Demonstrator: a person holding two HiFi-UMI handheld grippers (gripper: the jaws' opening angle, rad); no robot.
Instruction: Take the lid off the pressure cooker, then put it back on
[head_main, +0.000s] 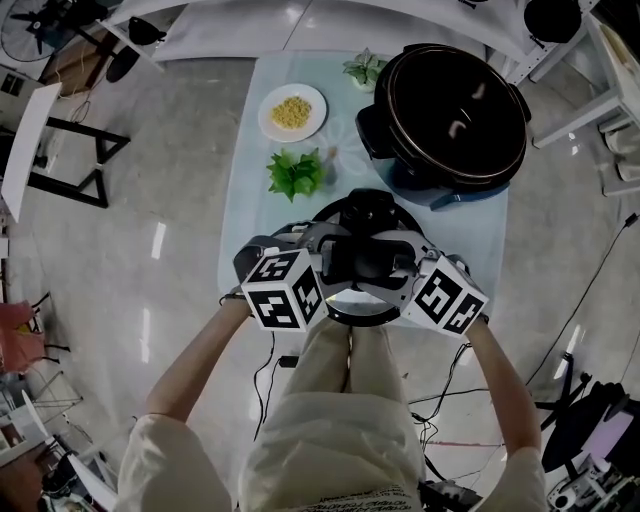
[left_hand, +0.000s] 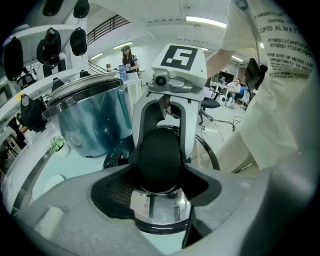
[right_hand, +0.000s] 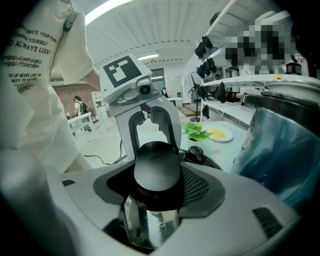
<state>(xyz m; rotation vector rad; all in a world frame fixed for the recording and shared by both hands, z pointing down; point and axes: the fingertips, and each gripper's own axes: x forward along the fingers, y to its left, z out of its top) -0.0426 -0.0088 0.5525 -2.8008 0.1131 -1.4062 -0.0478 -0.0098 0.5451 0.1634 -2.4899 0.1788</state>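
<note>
1. Grip state: the left gripper (left_hand: 159, 172) and the right gripper (right_hand: 156, 176) are closed from opposite sides on the black domed knob (head_main: 366, 260).
2. Location: the round black lid with chrome rim (head_main: 372, 207) is at frame centre, at the near edge of the pale blue table (head_main: 250, 205).
3. Handling: I judge the lid heavy and rigid, and its smooth knob slippery. The knob is the only good hold, so I hold it level.
4. Surroundings: the open dark pressure cooker pot (head_main: 372, 135) stands at upper right. A green leafy sprig (head_main: 296, 172) lies just left of that route. The white plate of yellow grains (head_main: 270, 118) and the small potted plant (head_main: 364, 68) sit further up.
</note>
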